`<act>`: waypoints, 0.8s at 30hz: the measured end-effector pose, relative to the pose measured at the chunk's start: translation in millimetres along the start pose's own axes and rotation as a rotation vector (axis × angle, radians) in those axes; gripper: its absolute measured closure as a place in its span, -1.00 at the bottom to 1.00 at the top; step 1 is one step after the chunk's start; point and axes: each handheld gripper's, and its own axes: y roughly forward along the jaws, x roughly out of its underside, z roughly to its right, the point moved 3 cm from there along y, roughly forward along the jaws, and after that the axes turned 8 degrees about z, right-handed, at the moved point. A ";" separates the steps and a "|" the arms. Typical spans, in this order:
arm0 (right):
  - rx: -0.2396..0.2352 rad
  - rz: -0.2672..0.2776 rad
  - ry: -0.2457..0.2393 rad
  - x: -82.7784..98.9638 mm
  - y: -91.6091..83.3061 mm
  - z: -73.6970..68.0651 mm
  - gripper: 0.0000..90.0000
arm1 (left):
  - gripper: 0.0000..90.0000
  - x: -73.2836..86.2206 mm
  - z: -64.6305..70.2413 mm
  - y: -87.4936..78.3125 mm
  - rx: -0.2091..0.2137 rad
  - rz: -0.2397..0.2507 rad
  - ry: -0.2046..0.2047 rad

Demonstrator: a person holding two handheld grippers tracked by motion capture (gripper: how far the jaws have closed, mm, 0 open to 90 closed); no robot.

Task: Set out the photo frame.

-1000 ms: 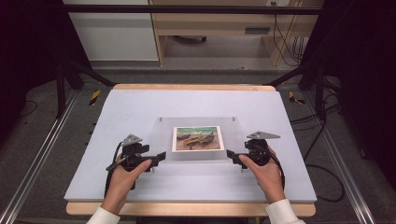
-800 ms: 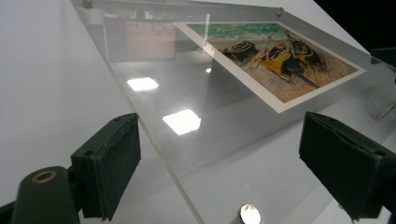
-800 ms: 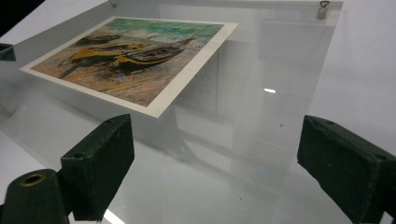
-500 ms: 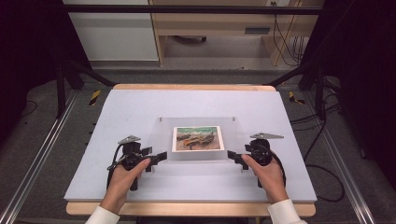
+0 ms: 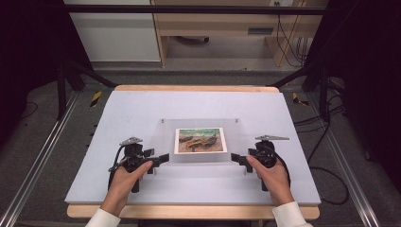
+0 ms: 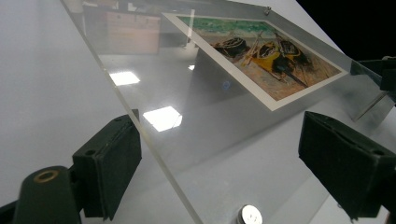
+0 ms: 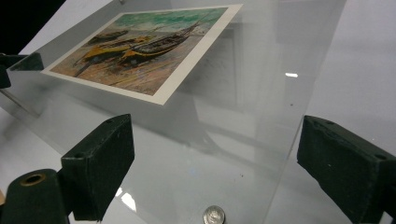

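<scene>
A clear acrylic panel (image 5: pixel 163 142) lies in the middle of the white table (image 5: pixel 142 106), raised slightly on small metal posts (image 6: pixel 250 215). Under it is a print of boats on a beach (image 5: pixel 199 140). My left gripper (image 5: pixel 158 158) is open at the panel's front left corner, and the panel's edge (image 6: pixel 154 154) runs between its jaws without touching them. My right gripper (image 5: pixel 239 161) is open at the front right corner, with the panel's corner (image 7: pixel 261 154) and a post (image 7: pixel 214 215) between its jaws. Neither gripper holds anything.
The table's wooden front edge (image 5: pixel 189 211) runs just below my hands. Metal rails (image 5: pixel 38 156) flank the table on both sides, and cables (image 5: pixel 326 137) lie on the floor at the right. A wooden desk (image 5: pixel 222 28) stands beyond the far edge.
The right gripper has edged slightly to the right. The left gripper and the panel sit as before.
</scene>
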 end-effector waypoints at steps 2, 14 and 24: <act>-0.029 -0.005 0.016 1.2 0.9 0.8 -0.73 | -0.72 -0.1 -0.4 0.5 0.000 0.002 -0.001; -0.032 -0.001 0.020 1.2 2.3 1.4 -0.70 | -0.64 -2.0 -3.9 1.3 0.002 0.005 0.002; -0.006 -0.003 -0.012 -0.9 0.0 -1.6 -0.68 | -0.57 -5.5 0.3 -0.1 -0.034 0.006 0.031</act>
